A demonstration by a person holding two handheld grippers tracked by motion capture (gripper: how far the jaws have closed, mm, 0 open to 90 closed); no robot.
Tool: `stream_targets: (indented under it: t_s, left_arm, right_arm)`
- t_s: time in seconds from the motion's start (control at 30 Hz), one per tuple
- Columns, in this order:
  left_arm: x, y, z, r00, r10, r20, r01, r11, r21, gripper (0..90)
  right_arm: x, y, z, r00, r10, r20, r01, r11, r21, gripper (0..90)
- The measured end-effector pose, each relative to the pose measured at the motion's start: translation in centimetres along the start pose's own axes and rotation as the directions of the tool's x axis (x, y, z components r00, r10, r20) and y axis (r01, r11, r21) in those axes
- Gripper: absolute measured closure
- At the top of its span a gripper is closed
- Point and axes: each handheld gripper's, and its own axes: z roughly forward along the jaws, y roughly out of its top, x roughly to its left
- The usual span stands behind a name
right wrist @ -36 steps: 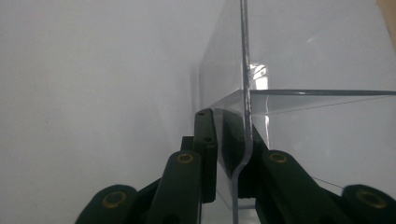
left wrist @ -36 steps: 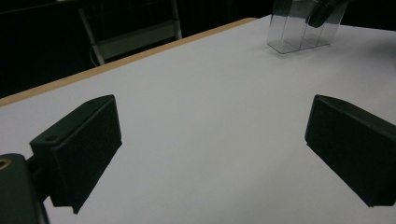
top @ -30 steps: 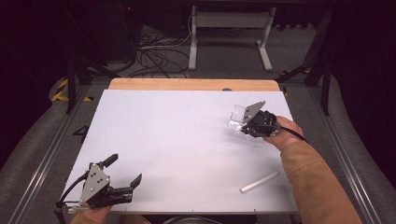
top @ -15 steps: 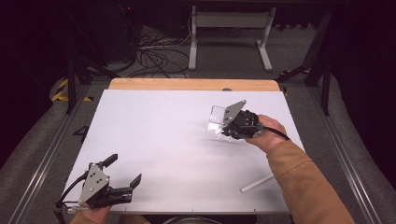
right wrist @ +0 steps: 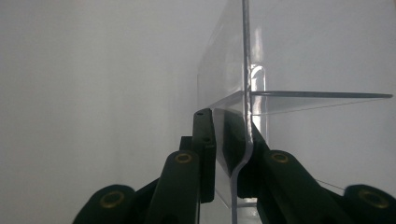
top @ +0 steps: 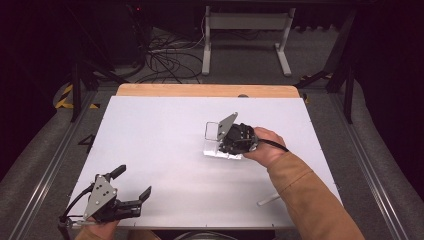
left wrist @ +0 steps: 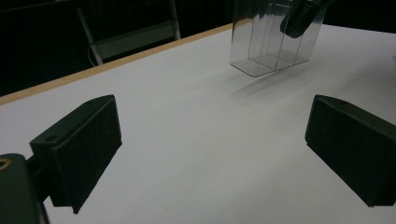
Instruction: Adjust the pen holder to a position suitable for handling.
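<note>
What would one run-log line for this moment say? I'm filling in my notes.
right tool: shut on clear divided box wall, carried over table | left tool: open, empty, near front edge | white stick: untouched

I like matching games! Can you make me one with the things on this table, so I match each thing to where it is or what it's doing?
Things:
1. clear plastic box
2. left gripper
3. right gripper
4. white stick

States:
a. jaws apart, holding nothing, at the near left corner
b. lying flat beside the orange sleeve, near the front edge
c. see-through, with dividers, held near the middle of the table
d. jaws pinched on a thin clear wall

Pairs: 1-c, 2-a, 3-d, 4-b
</note>
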Motion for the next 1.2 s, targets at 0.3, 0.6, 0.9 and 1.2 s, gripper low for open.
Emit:
stream_targets:
  t_s: [0.3, 0.6, 0.9, 1.2]
  left_arm:
    - [0.0, 0.0, 0.0, 1.0, 0.001, 0.002, -0.001, 1.0, 0.001, 4.5]
    - [0.0, 0.0, 0.0, 1.0, 0.001, 0.003, -0.001, 1.0, 0.001, 4.5]
    - [0.0, 0.0, 0.1, 1.0, 0.005, 0.005, -0.005, 1.0, 0.003, 4.5]
    - [0.0, 0.0, 0.1, 1.0, 0.006, 0.005, -0.006, 1.0, 0.003, 4.5]
  right_arm:
    - [0.5, 1.2, 1.6, 0.9991, -0.01, -0.041, 0.011, 1.0, 0.024, 82.1]
    - [0.9, 2.1, 2.9, 0.9976, -0.023, -0.066, 0.026, 0.999, 0.035, 82.0]
    - [1.1, 2.4, 3.6, 0.9969, -0.031, -0.072, 0.035, 0.998, 0.051, 81.4]
    - [1.3, 2.6, 3.9, 0.9958, -0.047, -0.079, 0.051, 0.997, 0.052, 81.2]
